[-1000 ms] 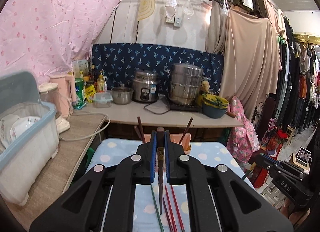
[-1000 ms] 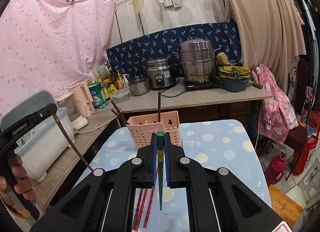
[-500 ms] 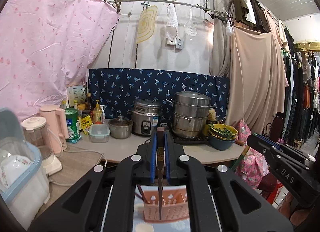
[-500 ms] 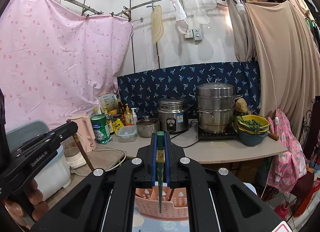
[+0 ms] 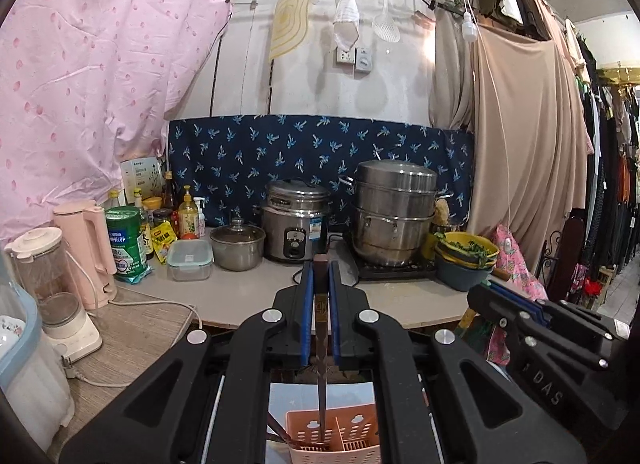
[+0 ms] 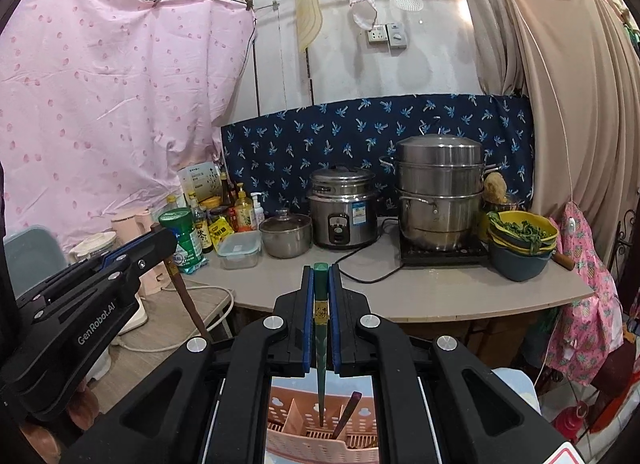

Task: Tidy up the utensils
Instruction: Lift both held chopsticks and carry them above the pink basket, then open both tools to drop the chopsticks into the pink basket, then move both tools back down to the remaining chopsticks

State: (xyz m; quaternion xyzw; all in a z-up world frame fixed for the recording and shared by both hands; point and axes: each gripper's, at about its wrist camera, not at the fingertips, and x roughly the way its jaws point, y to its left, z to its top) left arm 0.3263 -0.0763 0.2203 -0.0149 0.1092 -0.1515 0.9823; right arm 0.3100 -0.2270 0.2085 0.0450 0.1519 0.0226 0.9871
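Left gripper (image 5: 320,328): jaws clamped on a brown chopstick (image 5: 321,384), tip hanging down into the pink holder (image 5: 340,444), left compartment
Holder: directly under both grippers, on the near side of the counter (image 5: 248,296); other brown sticks lean inside it
Right gripper (image 6: 320,324): jaws clamped on a green chopstick (image 6: 321,376), tip just above the holder (image 6: 288,408), middle compartment
Rice cooker (image 6: 344,212): on the counter beyond the holder

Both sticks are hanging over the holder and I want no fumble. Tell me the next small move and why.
Probably lower the right gripper straight down a little, then open its jaws. Its green chopstick hangs tip-down over the pink holder, the point just inside a compartment. The left gripper, shut on a brown chopstick, looks lined up likewise and could follow.
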